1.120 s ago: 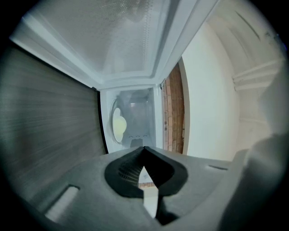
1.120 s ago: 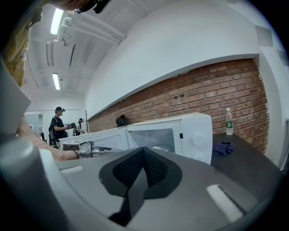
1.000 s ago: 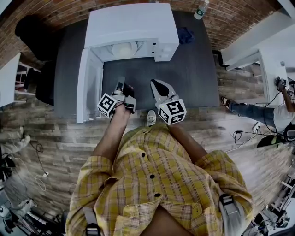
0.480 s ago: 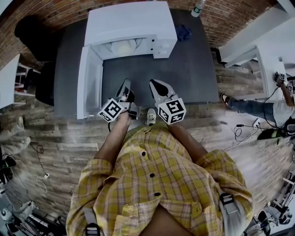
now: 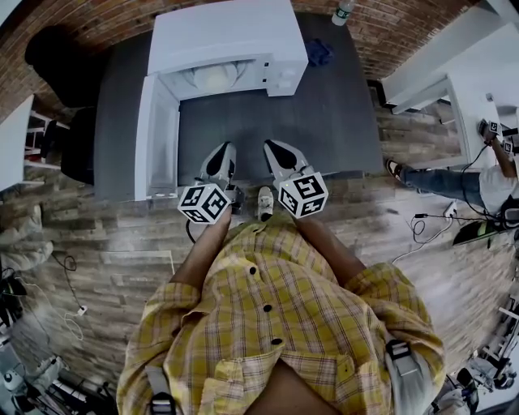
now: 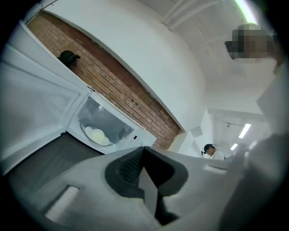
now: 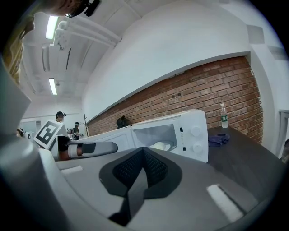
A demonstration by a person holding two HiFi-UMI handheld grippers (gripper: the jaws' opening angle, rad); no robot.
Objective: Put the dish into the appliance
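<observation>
The white microwave (image 5: pixel 227 36) stands at the back of the dark table (image 5: pixel 324 130), its door (image 5: pixel 158 138) swung wide open to the left. A pale round dish (image 5: pixel 215 77) lies inside the cavity, also seen as the dish (image 6: pixel 96 134) in the left gripper view and the dish (image 7: pixel 159 145) in the right gripper view. My left gripper (image 5: pixel 223 152) and right gripper (image 5: pixel 272 150) hover side by side over the table's front edge, well short of the microwave. Both are shut with nothing between the jaws. The left gripper (image 7: pixel 90 147) shows level in the right gripper view.
A water bottle (image 5: pixel 342 11) and a blue cloth (image 5: pixel 320 55) sit on the table right of the microwave. A dark chair (image 5: pixel 57 57) stands at the far left. A seated person's legs (image 5: pixel 454 190) and a white desk (image 5: pixel 478 89) are at the right.
My left gripper has drawn back from beside the open door toward my body and rolled upright. The right gripper has shifted only slightly. The dish has stayed inside the microwave.
</observation>
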